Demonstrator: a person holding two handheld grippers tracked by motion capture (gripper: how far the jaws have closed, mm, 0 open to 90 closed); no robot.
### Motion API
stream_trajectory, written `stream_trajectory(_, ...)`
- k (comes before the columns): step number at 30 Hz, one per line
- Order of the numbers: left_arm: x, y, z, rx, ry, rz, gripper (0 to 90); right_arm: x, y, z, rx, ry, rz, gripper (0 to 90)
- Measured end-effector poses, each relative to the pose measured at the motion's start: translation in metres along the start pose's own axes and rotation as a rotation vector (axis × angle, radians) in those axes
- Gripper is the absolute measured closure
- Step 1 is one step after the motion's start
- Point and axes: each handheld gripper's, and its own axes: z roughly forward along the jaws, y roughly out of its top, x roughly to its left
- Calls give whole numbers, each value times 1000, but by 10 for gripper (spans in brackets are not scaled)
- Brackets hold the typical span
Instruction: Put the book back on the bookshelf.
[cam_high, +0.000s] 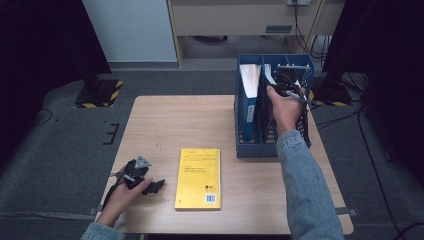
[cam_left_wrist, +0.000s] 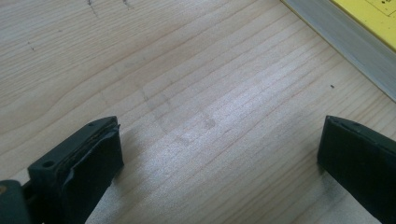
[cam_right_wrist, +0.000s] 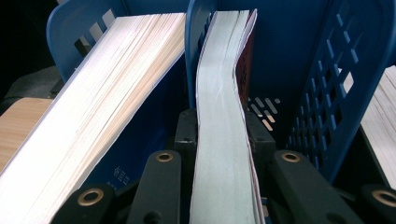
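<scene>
A blue file rack (cam_high: 255, 149) stands at the table's far right. My right gripper (cam_high: 281, 85) reaches into its middle compartment and is shut on a thin book with a red cover (cam_high: 268, 75). In the right gripper view the two jaws of the right gripper (cam_right_wrist: 220, 123) press on both sides of this book (cam_right_wrist: 219, 79), whose page edges face the camera and bend slightly. A yellow book (cam_high: 197, 177) lies flat at the table's front middle. To its left, my left gripper (cam_high: 152, 186) rests low on the wood, open, with bare tabletop between the jaws of the left gripper (cam_left_wrist: 222, 135).
A thick book (cam_high: 249, 82) (cam_right_wrist: 102, 102) leans in the rack's left compartment. Page edges of another book (cam_right_wrist: 380, 107) show past the rack's perforated divider (cam_right_wrist: 327, 84). The yellow book's corner (cam_left_wrist: 369, 18) lies close ahead of the left gripper. Cables trail on the floor behind the table.
</scene>
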Motion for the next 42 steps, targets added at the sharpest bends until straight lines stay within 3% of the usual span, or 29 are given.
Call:
stream_trajectory(5, 0, 1, 0, 0, 1, 3, 0, -1, -2, -1, 2, 9, 5, 718)
stream_trajectory(14, -1, 1, 0, 1, 1, 4, 0, 7, -5, -2, 14, -6, -28, 701)
stream_trajectory(26, 0, 1, 0, 1, -1, 6, 0, 6, -11, -2, 1, 7, 4, 645)
stream_trajectory(31, 0, 0, 0, 1, -1, 7, 0, 5, -10, -4, 4, 32, 20, 597)
stream_trajectory(42, -1, 1, 0, 2, 0, 6, 0, 5, -6, -21, -27, 53, -2, 402)
